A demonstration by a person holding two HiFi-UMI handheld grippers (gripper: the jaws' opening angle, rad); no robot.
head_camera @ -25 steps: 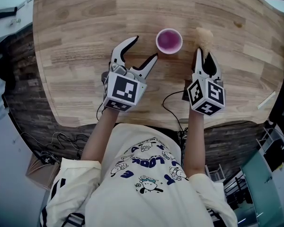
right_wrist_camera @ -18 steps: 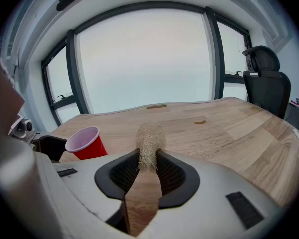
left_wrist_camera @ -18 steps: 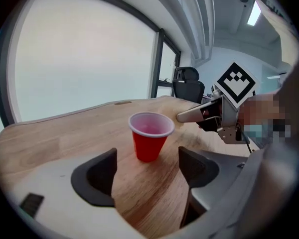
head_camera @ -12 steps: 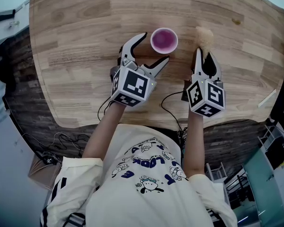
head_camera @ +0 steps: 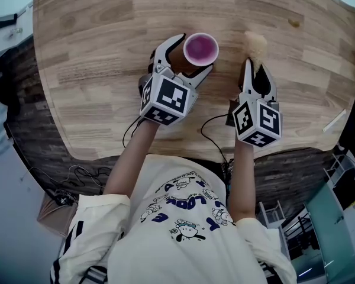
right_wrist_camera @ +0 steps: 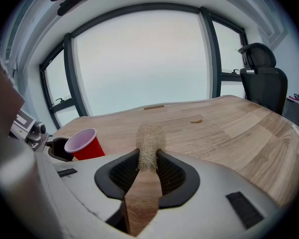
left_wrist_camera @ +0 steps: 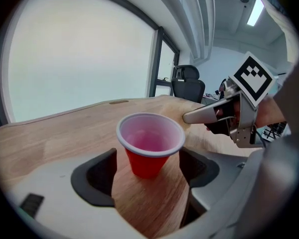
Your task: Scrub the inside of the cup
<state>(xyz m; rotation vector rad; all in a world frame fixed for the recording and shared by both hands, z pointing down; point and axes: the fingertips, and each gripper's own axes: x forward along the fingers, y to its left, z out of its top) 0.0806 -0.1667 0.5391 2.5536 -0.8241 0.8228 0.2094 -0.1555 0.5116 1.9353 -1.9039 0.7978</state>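
No scrubbing has started. The red cup stands upright on the wooden surface, between the wide jaws of the left gripper. Those jaws have just been opening and are not pressing on it. The right gripper has its jaws closed on a fibrous scrubber, near the cup but outside it. Left to do, I'd say: grip the cup and work the scrubber inside. Nothing lies between them; a pale strip rests well apart.
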